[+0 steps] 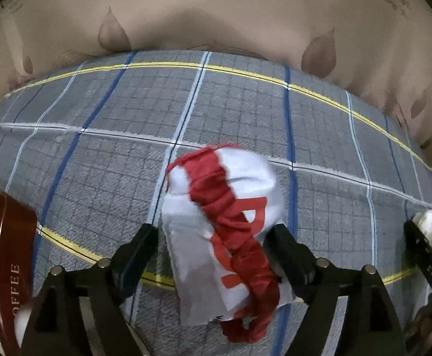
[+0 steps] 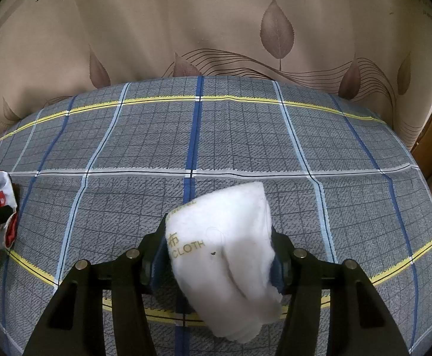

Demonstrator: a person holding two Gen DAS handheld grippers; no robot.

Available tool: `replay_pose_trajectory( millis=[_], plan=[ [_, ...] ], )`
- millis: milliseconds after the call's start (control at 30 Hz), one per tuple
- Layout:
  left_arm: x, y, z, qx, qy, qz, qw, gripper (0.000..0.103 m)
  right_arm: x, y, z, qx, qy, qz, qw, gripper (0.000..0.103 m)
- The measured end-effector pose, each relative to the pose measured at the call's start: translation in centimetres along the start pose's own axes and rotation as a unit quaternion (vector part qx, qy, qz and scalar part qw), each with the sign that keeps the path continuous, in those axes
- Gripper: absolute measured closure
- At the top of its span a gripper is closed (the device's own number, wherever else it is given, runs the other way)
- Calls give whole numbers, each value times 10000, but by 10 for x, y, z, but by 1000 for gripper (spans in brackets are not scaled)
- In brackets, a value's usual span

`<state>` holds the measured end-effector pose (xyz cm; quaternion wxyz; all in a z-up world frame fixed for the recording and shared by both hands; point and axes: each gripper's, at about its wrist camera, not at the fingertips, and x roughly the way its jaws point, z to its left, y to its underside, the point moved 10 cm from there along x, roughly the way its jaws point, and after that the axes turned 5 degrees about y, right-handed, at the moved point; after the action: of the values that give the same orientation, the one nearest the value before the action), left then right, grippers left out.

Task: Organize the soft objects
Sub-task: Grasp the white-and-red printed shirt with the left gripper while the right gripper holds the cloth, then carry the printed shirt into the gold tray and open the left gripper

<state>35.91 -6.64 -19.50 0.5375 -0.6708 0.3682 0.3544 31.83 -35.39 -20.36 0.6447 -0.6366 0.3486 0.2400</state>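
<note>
The left gripper (image 1: 213, 234) has its jaws spread around the red-and-white cloth (image 1: 225, 225) on the checked tabletop (image 1: 97, 148); lift clear without snagging. The right gripper (image 2: 219, 243) pinches the white cloth (image 2: 228, 237); hold firmly.

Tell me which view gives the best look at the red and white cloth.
The left wrist view. There the red and white cloth fills the centre, lying between the open left gripper's fingers, its red band and lettering clear. The right wrist view shows it only small at the far left edge, partly hidden by a dark finger.
</note>
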Motion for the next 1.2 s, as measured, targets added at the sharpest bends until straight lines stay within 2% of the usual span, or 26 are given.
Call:
replay_pose_trajectory(
  millis=[100,200,267,333,400,500,867,1200],
  plan=[
    [1,0,-1,92,-94,-23,9999,20,0,0,0,-4,2,2,10000,50],
    [1,1,-4,122,0,-43,9999,22,0,0,0,1,-4,5,10000,50],
    [1,1,-3,101,88,-47,9999,34,0,0,1,0,-5,6,10000,50],
    [-1,2,-5,163,137,-77,9997,59,0,0,1,4,-8,7,10000,50],
    [-7,6,-9,223,256,-61,9994,67,0,0,0,7,-6,9,10000,50],
    [-11,6,-16,344,294,-2,9990,73,0,0,0,7,-8,11,10000,50],
    [-40,14,-34,735,449,35,9963,74,0,1,1,22,-12,20,10000,49],
    [-96,32,-38,1095,592,-9,9922,74,0,1,1,27,-16,26,10000,49]
  ],
)
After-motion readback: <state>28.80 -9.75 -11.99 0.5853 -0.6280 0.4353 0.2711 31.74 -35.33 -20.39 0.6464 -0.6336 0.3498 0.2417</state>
